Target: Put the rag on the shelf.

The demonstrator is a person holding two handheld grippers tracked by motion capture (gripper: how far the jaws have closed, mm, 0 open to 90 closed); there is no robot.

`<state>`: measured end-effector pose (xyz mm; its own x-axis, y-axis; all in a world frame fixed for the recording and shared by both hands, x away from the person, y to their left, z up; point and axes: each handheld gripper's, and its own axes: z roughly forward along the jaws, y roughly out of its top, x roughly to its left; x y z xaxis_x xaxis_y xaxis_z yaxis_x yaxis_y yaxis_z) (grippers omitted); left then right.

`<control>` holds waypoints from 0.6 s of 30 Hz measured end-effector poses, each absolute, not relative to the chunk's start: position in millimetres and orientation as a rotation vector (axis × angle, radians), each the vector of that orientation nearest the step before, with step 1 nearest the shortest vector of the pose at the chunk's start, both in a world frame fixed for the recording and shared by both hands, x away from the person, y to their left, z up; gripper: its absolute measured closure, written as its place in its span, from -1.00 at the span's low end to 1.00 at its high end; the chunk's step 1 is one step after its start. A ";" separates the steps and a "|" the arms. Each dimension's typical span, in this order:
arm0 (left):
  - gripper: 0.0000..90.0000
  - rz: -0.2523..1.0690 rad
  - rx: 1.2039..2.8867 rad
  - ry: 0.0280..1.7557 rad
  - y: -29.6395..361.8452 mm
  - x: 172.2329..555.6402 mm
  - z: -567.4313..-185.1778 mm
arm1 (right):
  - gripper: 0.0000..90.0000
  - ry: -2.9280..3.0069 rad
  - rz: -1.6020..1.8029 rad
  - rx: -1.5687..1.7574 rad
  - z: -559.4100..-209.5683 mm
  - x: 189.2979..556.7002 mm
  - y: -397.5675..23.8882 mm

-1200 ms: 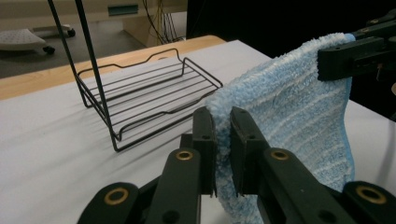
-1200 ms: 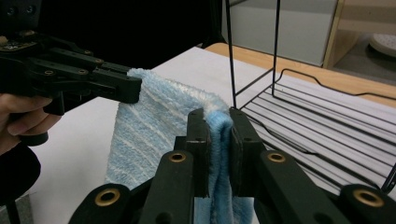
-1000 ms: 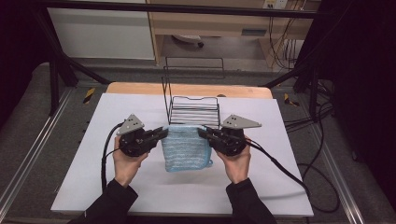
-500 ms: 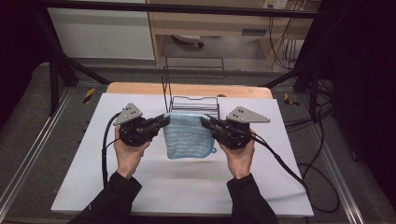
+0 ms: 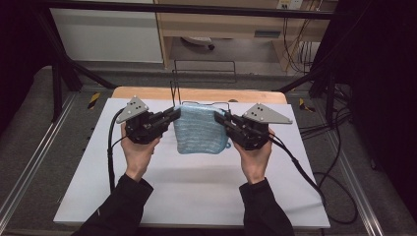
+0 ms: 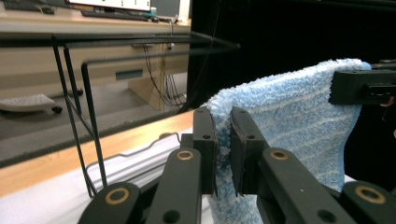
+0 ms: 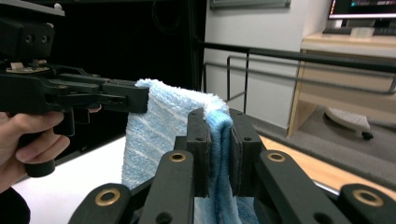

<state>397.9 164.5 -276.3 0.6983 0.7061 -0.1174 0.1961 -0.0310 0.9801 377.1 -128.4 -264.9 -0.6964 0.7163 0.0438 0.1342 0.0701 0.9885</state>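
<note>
Fluffy light-blue striped towel [image 5: 200, 130], hanging flat and upright by its two top corners above the white tabletop [image 5: 196, 187].

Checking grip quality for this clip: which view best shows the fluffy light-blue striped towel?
The high view: the fluffy light-blue striped towel hangs whole there, stretched between the left tool and right tool. The left gripper view shows one pinched top corner close up; the right gripper view shows the other corner with the top edge.
</note>
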 end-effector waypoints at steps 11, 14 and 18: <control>0.81 0.503 1.507 0.724 166.3 403.4 -255.7 | 0.81 1.805 1.689 0.789 -240.2 380.0 -126.2; 0.81 0.510 1.496 0.723 166.2 405.2 -249.6 | 0.81 1.792 1.688 0.778 -234.1 380.9 -124.9; 0.81 0.520 1.475 0.719 165.5 407.8 -241.8 | 0.81 1.771 1.695 0.774 -226.6 383.3 -124.1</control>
